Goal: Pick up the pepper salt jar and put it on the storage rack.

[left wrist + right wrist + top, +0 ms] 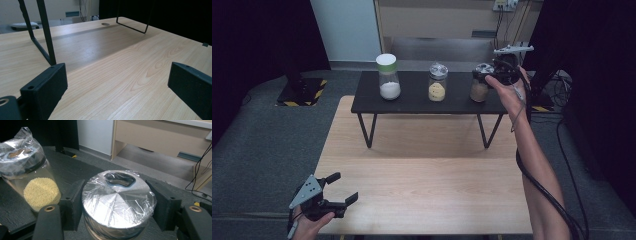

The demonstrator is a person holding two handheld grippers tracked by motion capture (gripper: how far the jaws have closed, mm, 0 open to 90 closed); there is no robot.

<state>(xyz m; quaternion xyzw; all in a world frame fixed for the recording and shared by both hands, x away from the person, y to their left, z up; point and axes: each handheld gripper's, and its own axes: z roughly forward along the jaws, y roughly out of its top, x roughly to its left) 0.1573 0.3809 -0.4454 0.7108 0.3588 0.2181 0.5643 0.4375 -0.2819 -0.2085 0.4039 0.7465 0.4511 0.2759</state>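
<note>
One film-wrapped jar (silver lid)

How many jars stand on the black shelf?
3, in a row: the white-lidded jar at left, the yellow-grain jar in the middle, the brown-filled jar at right, between the right claw's jaws.

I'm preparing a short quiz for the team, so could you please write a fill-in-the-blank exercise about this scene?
1. The black shelf carries ____ jars.
2. The right gripper has its jaws on either side of the jar with the ____ contents.
3. The jar with the white lid stands at the shelf's ____ end.
4. The left gripper hovers with its jaws ____.

Missing words: three; brown; left; open
</note>
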